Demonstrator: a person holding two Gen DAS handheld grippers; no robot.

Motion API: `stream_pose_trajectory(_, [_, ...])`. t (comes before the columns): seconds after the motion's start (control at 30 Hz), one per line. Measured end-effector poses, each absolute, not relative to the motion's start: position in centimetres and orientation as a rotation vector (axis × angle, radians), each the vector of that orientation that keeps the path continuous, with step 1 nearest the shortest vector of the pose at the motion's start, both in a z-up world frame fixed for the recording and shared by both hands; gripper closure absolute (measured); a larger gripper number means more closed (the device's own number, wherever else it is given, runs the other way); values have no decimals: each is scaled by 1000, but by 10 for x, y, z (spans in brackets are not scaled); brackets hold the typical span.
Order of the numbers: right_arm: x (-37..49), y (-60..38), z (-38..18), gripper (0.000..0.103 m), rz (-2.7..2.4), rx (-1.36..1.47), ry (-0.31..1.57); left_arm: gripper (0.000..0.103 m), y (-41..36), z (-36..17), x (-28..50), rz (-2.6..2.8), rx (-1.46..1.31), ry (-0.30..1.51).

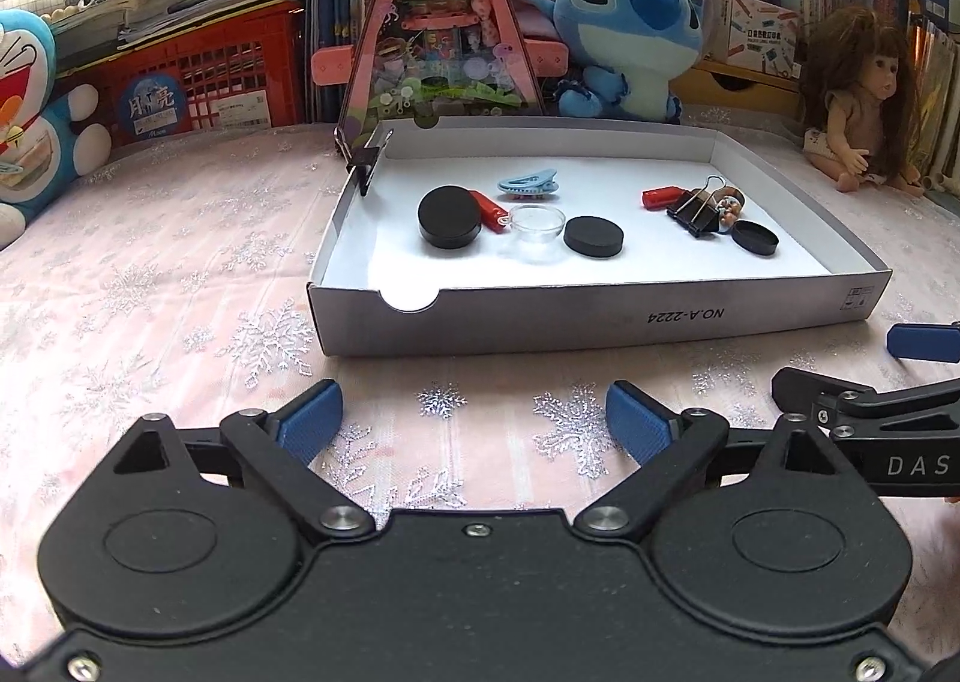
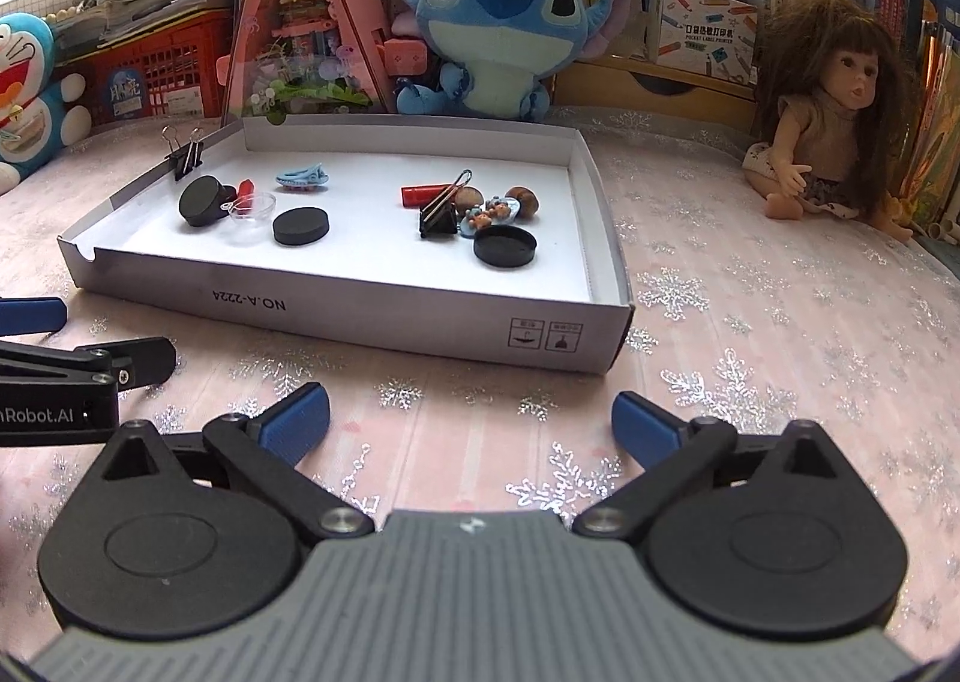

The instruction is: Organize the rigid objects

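A shallow white cardboard box (image 1: 600,316) (image 2: 360,316) sits on the table ahead of both grippers. Inside lie black round pucks (image 1: 450,215) (image 2: 301,226), a clear small dish (image 1: 536,226) (image 2: 251,214), a blue hair clip (image 1: 528,182) (image 2: 303,176), red cylinders (image 1: 660,197) (image 2: 426,194), a black binder clip (image 1: 699,211) (image 2: 441,217), a small figurine charm (image 2: 489,214) and a black lid (image 1: 755,238) (image 2: 505,247). Another binder clip (image 1: 365,161) (image 2: 186,156) is clamped on the box's left wall. My left gripper (image 1: 474,418) and right gripper (image 2: 471,421) are both open and empty, in front of the box.
A Stitch plush (image 1: 630,33) (image 2: 498,21), a pink triangular toy house (image 1: 444,21), a Doraemon plush (image 1: 30,111), a red crate (image 1: 204,75) and a doll (image 2: 840,111) stand behind and beside the box. Bookshelves line the back. The tablecloth has snowflake print.
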State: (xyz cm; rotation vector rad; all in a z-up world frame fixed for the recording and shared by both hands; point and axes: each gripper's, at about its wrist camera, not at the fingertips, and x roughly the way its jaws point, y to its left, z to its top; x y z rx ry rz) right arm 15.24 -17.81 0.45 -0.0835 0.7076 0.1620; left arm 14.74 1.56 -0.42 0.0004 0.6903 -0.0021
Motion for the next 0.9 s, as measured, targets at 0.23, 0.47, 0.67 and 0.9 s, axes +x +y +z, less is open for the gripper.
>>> stream_pose_trajectory(0.23, [154, -185, 3, 0, 172, -38, 725, 1, 15, -6, 149, 13, 6, 700])
stream_pose_trajectory(0.47, [155, -185, 3, 0, 174, -33, 726, 0, 16, -6, 149, 13, 4, 699])
stream_pose_trajectory(0.67, [155, -186, 3, 0, 174, -33, 726, 0, 17, -6, 148, 23, 1, 698])
stream_pose_trajectory(0.9, [155, -186, 3, 0, 174, -32, 726, 0, 20, -6, 148, 65, -12, 697])
